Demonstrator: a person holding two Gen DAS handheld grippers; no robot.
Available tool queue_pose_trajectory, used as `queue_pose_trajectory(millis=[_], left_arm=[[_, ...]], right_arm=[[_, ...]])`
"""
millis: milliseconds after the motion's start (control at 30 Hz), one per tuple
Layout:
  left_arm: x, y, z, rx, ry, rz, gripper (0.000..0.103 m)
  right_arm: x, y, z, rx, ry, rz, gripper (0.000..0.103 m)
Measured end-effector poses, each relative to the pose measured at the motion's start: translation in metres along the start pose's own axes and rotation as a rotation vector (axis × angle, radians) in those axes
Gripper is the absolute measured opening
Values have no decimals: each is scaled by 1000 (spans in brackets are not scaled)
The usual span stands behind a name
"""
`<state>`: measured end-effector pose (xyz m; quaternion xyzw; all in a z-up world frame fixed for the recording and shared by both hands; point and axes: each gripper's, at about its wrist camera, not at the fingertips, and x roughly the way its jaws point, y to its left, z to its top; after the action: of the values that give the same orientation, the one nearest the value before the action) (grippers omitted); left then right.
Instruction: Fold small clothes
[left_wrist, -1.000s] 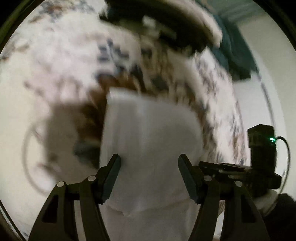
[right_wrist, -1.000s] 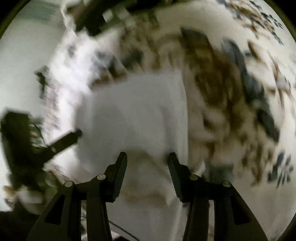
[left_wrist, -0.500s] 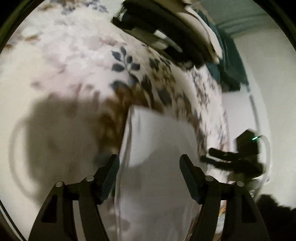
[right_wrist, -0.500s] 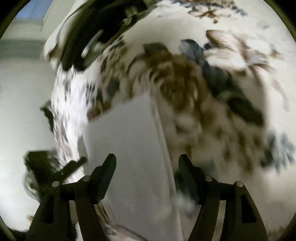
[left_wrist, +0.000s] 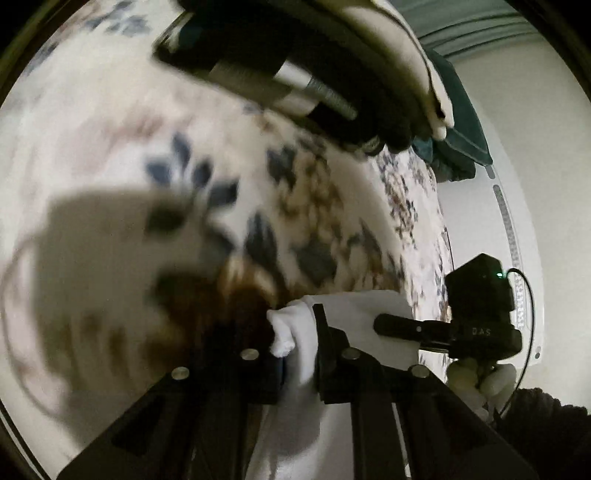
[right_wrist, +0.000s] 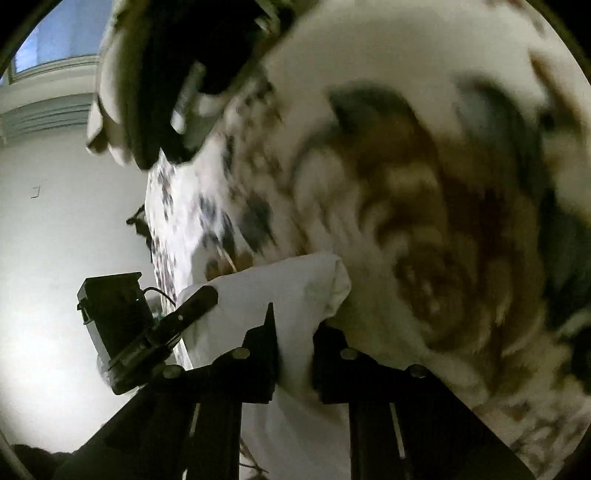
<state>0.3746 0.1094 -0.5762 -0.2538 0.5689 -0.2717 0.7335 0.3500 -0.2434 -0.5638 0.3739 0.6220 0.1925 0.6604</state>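
A small white garment (left_wrist: 354, 314) lies on a floral bedspread (left_wrist: 110, 155). My left gripper (left_wrist: 299, 354) is shut on its left edge, with white cloth bunched between the jaws. My right gripper (right_wrist: 295, 343) is shut on the garment's (right_wrist: 291, 280) right edge, cloth pinched between the jaws. Each view shows the other gripper: the right one in the left wrist view (left_wrist: 480, 314), the left one in the right wrist view (right_wrist: 147, 332). The cloth is raised between them.
A pile of dark and white clothes (left_wrist: 314, 62) lies at the far end of the bedspread, also in the right wrist view (right_wrist: 166, 74). A teal cloth (left_wrist: 461, 140) sits beside it. A white wall (right_wrist: 55, 221) lies beyond the bed edge.
Both grippers were open over the flat white garment. They have closed on its edges and the cloth now bunches up between the jaws. The views have tilted toward the clothes pile.
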Motion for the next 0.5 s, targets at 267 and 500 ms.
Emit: queue_pose_trajectory(millis=[267, 500], left_arm=[[20, 1, 81, -25, 23, 62, 25], [-42, -5, 9, -53, -17, 80, 65]], right_arm=[[20, 27, 76, -19, 23, -245, 28], [-21, 17, -3, -12, 73, -255, 66]])
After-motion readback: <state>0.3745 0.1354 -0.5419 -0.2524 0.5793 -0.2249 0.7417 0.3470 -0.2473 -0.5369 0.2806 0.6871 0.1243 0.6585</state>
